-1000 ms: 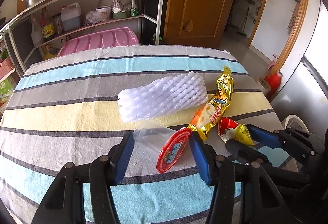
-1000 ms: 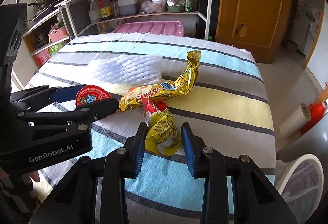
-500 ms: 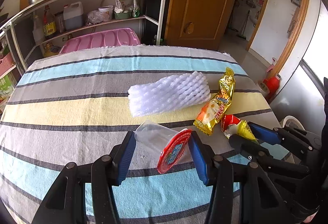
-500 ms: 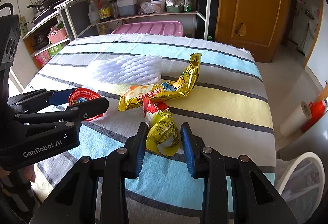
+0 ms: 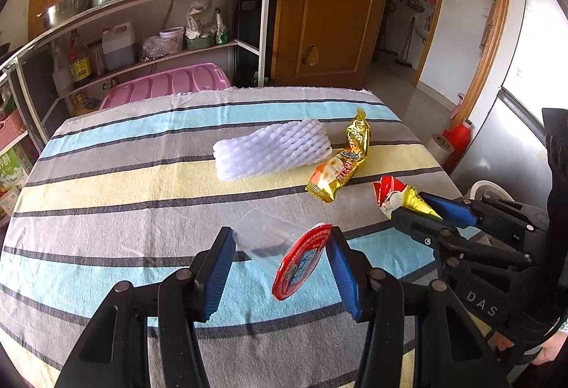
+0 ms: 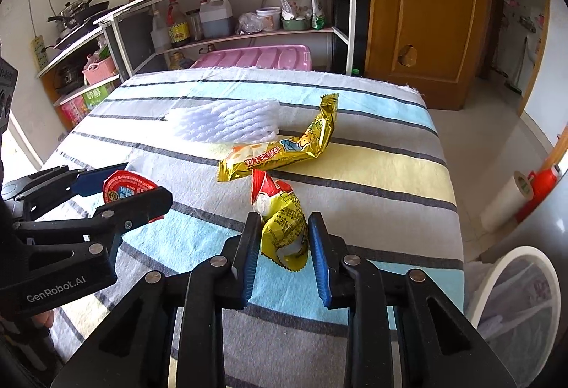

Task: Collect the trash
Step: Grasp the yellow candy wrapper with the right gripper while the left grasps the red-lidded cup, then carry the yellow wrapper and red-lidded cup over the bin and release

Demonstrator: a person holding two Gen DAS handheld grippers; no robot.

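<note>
My left gripper (image 5: 280, 246) is shut on a clear plastic cup with a red lid (image 5: 284, 253) and holds it above the striped tablecloth; the cup also shows in the right wrist view (image 6: 124, 187). My right gripper (image 6: 284, 239) is shut on a crumpled yellow and red wrapper (image 6: 282, 228), also seen in the left wrist view (image 5: 397, 198). A long gold snack wrapper (image 5: 342, 164) and a white foam net sleeve (image 5: 273, 148) lie on the cloth beyond both grippers.
A white mesh bin (image 6: 518, 299) stands on the floor off the table's right edge. A metal shelf rack (image 5: 149, 33) with bottles and a pink tub (image 5: 167, 88) stands behind the table. A wooden door (image 5: 330, 4) is at the back right.
Both grippers have pulled back and up with their loads. The cup and the yellow wrapper have come away from the gold wrapper and the foam sleeve, which stayed in place.
</note>
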